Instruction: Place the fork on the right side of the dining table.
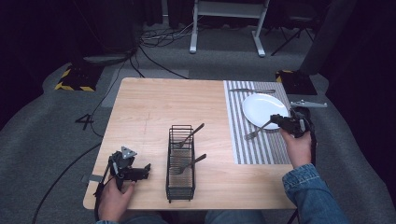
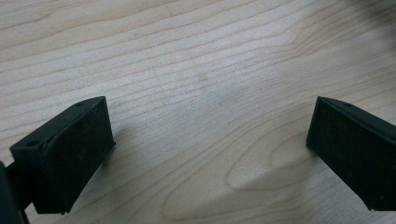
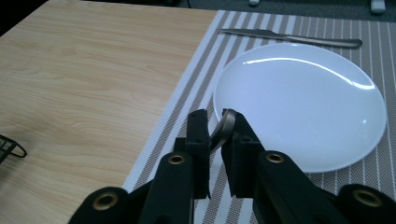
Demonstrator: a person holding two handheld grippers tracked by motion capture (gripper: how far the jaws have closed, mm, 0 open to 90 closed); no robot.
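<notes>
The pale wooden table (image 1: 154,107) takes up most of the high view, with the grey-and-white striped placemat (image 1: 238,140) laid along its 3 o'clock side. On the mat sits the round white plate (image 1: 264,109), a steel table knife (image 1: 252,90) at its 12 o'clock. At the table's middle stands the black wire cutlery basket (image 1: 180,163), two forks propped in it with handles leaning toward 2 o'clock.

Now the action — the right gripper (image 1: 275,120) hovers at the plate's 5 o'clock edge, jaws nearly closed on the handle of a steel fork (image 1: 258,131). In the right gripper view the curved handle end (image 3: 224,129) stands between the pads, though there may be a sliver of slack. The fork's long axis runs from the jaws toward 8 o'clock, tines low over the stripes just beside the plate's rim — apparently the spot to set it down.

The left gripper (image 1: 140,171) rests at the table's 7 o'clock corner, jaws spread wide over bare wood and holding nothing. It sits well apart from the fork, so the right hand (image 1: 296,147) is the nearer one.
</notes>
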